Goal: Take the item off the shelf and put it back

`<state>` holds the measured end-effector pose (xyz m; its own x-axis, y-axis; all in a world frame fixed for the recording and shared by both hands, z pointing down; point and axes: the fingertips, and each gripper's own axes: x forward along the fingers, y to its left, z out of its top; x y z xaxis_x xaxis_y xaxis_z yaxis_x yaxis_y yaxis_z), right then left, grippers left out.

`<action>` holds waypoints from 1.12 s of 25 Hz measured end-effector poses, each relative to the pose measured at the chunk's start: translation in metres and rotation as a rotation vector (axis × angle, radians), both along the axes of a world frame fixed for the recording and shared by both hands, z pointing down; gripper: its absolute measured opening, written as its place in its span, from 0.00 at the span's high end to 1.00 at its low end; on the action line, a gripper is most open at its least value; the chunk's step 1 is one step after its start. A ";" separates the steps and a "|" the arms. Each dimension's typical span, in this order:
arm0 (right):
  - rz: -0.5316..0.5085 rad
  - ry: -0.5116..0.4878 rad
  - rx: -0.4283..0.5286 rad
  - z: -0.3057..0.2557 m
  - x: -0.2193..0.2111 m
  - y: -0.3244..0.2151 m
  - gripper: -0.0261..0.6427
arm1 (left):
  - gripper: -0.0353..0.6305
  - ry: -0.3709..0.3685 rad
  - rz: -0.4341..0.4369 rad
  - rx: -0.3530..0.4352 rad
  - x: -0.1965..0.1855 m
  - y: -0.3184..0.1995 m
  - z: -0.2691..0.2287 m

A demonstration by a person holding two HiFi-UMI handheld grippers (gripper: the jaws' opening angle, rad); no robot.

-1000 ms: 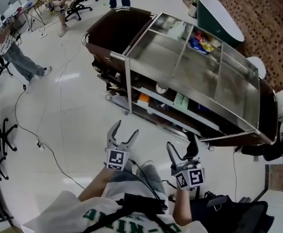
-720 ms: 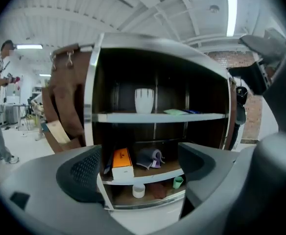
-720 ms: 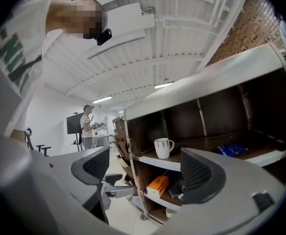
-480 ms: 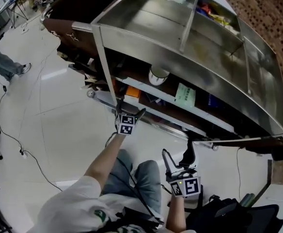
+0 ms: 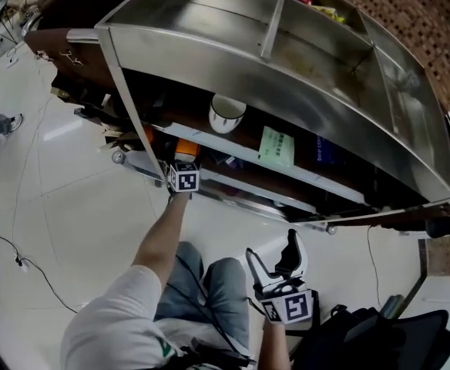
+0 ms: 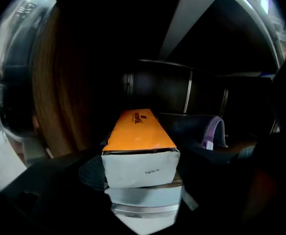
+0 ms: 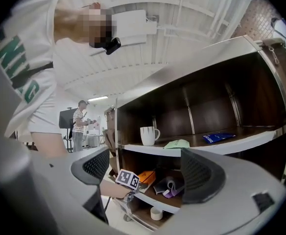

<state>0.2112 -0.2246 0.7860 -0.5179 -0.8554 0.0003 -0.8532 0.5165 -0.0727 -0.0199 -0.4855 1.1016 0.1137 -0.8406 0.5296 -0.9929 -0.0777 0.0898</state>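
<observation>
Orange box [image 6: 139,136] is what they're going for. It lies lengthways on the lower shelf [image 7: 153,199], near end poking straight in between the jaws of the left gripper [image 5: 184,164]. So this is the pick-up half of the job, right at the grab. Those jaws have just been closing and now sit about partway shut with the box between them. The left-hand pad looks like it's right up against the box's side, but it's so dark under there I honestly can't tell if they're squeezing yet or just hugging it.

Right gripper [image 5: 271,243] hangs down by the person's lap, jaws wide apart with nothing in them, well clear of the shelf.

My guess for the next bit: finish the squeeze evenly on both long sides, then draw the box straight back out. There's a purple pouch thing [image 6: 214,131] just off the right jaw's side, so pulling crooked could drag that along.
</observation>
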 end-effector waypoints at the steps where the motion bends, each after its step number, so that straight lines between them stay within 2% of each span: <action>1: 0.008 -0.002 -0.008 -0.002 0.003 0.002 0.27 | 0.37 -0.005 0.004 -0.013 -0.001 0.000 -0.002; 3: 0.021 -0.013 -0.029 -0.009 0.009 0.007 0.27 | 0.40 -0.002 0.027 -0.021 0.005 0.007 -0.012; 6: 0.018 -0.031 -0.054 -0.037 0.008 0.016 0.27 | 0.41 -0.027 0.082 -0.023 0.017 0.046 -0.052; 11: -0.043 -0.040 -0.079 -0.111 -0.010 0.031 0.27 | 0.41 -0.025 0.157 -0.065 0.023 0.143 -0.136; 16: -0.101 -0.077 -0.104 -0.187 -0.028 0.041 0.27 | 0.41 -0.022 0.199 -0.089 0.011 0.249 -0.247; 22: -0.126 -0.119 -0.078 -0.258 -0.038 0.041 0.27 | 0.41 0.022 0.226 -0.058 -0.007 0.335 -0.379; 28: -0.166 -0.166 -0.019 -0.306 -0.059 0.030 0.27 | 0.41 0.033 0.187 0.054 -0.040 0.356 -0.490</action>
<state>0.1523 -0.1950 0.4797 -0.6455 -0.7594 -0.0813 -0.7324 0.6457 -0.2158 -0.0601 -0.1300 0.6117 0.2873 -0.8303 0.4776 -0.9573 -0.2661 0.1132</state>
